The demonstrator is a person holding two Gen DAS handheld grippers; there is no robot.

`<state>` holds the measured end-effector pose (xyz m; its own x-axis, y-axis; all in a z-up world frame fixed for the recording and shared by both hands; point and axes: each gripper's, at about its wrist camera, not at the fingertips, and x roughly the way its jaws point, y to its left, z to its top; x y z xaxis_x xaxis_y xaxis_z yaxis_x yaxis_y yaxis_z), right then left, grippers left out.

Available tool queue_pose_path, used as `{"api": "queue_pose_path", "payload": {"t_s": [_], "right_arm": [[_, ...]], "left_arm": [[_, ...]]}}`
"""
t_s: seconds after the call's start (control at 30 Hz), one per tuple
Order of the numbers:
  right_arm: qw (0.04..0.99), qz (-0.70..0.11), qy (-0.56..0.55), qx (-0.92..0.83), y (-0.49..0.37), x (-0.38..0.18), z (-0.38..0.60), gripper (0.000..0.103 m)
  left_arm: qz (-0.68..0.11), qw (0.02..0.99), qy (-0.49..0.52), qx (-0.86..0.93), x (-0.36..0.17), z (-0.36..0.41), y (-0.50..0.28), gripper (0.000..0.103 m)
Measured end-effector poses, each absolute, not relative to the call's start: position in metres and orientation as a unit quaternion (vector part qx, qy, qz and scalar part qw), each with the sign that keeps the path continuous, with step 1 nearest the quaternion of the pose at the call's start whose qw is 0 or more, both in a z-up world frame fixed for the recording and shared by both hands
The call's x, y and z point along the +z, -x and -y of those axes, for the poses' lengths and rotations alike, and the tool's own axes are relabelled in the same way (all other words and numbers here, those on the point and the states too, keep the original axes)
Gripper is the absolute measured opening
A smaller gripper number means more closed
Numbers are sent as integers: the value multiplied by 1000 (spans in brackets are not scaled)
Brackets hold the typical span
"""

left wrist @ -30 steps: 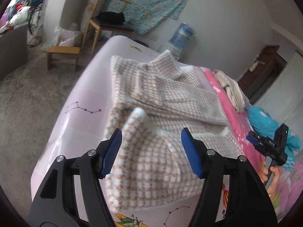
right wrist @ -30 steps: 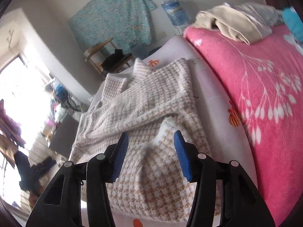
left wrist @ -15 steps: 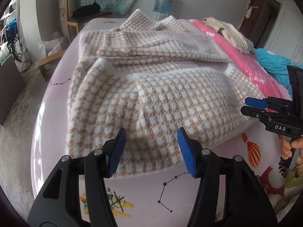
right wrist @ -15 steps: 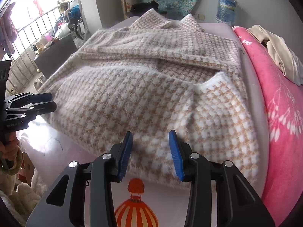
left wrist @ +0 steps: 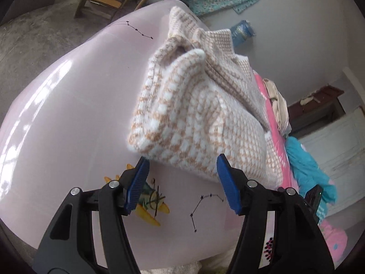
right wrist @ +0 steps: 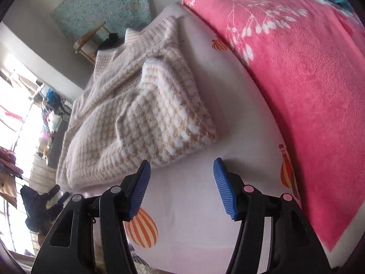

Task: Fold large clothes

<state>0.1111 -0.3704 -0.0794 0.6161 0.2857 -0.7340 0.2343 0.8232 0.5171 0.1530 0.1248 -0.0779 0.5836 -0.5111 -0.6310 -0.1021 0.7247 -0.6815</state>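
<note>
A beige-and-white houndstooth sweater [left wrist: 200, 118] lies folded into a thick bundle on the pale pink bed sheet [left wrist: 75, 114]. My left gripper [left wrist: 182, 182] hovers just in front of the bundle's near left corner. Its jaws are opening, with only printed sheet between the blue pads. In the right wrist view the sweater [right wrist: 141, 114] shows its near right corner. My right gripper [right wrist: 181, 182] sits just short of that corner, over bare sheet [right wrist: 194, 205]. Its jaws are also opening and hold nothing.
A bright pink fleece blanket [right wrist: 296, 80] covers the bed to the right of the sweater, with beige clothes [left wrist: 278, 100] and a teal item [left wrist: 305, 166] piled on it. Beyond the bed stand a wooden chair [right wrist: 89, 41], a low stool [left wrist: 98, 2] and a water bottle [left wrist: 241, 30].
Both grippers have dropped and pulled back off the sweater to its near edge, rolling as they went. The right jaws are wider than half a second ago.
</note>
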Motion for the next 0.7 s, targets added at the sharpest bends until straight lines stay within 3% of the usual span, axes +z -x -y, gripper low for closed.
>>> {"api": "queue_pose_path", "payload": {"t_s": [0.07,0.2,0.27,0.3,0.4,0.7], "right_arm": [[854,-420,-306,6,-119,-82,370,56],[870,-386,-307,-19,-133,-84,361,53],[882,-383,-270,-47,-138,-80,352,25],[888,-376,-258,-47,-137,-75,349,17],[907,-358,-218,-52,-128,-50,339,10],[912,-351,-211,-24,-82,-3,346,8]], "left_arm": [[-429,816,371,-114,-81,-127,-158,53],[-424,844,321,-66,-76,-115,-165,25],[-422,872,244,-43,-64,-102,-164,15],[-415,885,207,-37,-56,-95,-162,12],[-388,911,136,-33,-28,-78,-147,9],[-419,886,180,-89,2,-108,-115,8]]}}
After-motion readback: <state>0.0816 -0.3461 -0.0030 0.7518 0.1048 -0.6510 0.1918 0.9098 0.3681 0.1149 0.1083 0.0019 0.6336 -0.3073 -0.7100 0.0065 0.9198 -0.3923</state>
